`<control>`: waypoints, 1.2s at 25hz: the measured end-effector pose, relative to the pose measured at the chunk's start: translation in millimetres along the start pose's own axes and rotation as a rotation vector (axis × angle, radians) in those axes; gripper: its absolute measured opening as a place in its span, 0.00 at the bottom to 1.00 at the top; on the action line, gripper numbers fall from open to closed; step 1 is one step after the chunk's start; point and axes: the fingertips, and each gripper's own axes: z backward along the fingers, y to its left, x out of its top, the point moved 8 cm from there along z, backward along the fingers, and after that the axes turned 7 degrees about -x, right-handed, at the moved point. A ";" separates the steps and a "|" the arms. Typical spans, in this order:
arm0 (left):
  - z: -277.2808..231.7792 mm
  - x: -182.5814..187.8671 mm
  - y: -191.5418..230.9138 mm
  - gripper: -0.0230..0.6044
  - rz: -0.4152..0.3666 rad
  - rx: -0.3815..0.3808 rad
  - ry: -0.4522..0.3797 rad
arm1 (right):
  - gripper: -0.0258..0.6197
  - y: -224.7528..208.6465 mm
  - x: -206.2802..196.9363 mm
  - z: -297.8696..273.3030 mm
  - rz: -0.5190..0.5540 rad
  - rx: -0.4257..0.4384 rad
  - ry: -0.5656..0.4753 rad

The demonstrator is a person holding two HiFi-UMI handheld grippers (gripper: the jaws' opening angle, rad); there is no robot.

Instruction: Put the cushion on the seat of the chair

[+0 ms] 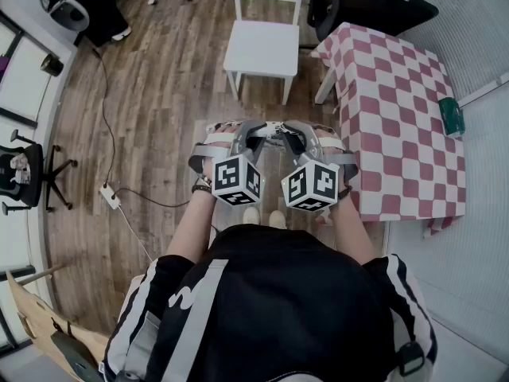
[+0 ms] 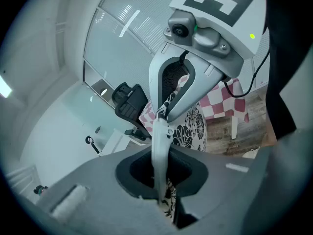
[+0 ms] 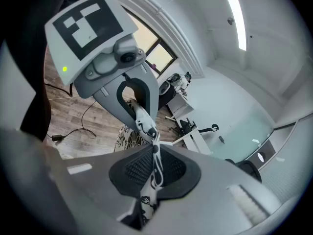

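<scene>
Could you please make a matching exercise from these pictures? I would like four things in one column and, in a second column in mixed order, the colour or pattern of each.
Things
1. chair
2. tablecloth
3. cushion
4. floor

Colour or pattern
A. brown wood planks
B. black and white flowers
C. plain white
D. red and white squares

Right pairs: 1-C, 2-D, 3-B, 4-A
</scene>
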 end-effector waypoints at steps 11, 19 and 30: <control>0.5 -2.6 8.2 0.07 0.011 0.012 -0.012 | 0.06 -3.0 3.6 -2.2 -0.032 0.008 -0.002; 3.5 -7.7 9.3 0.06 0.009 0.014 -0.027 | 0.06 -1.1 7.5 -3.9 -0.059 0.005 -0.005; 16.3 -33.5 22.3 0.06 -0.024 0.006 -0.057 | 0.06 5.2 34.5 -19.8 -0.036 -0.053 0.013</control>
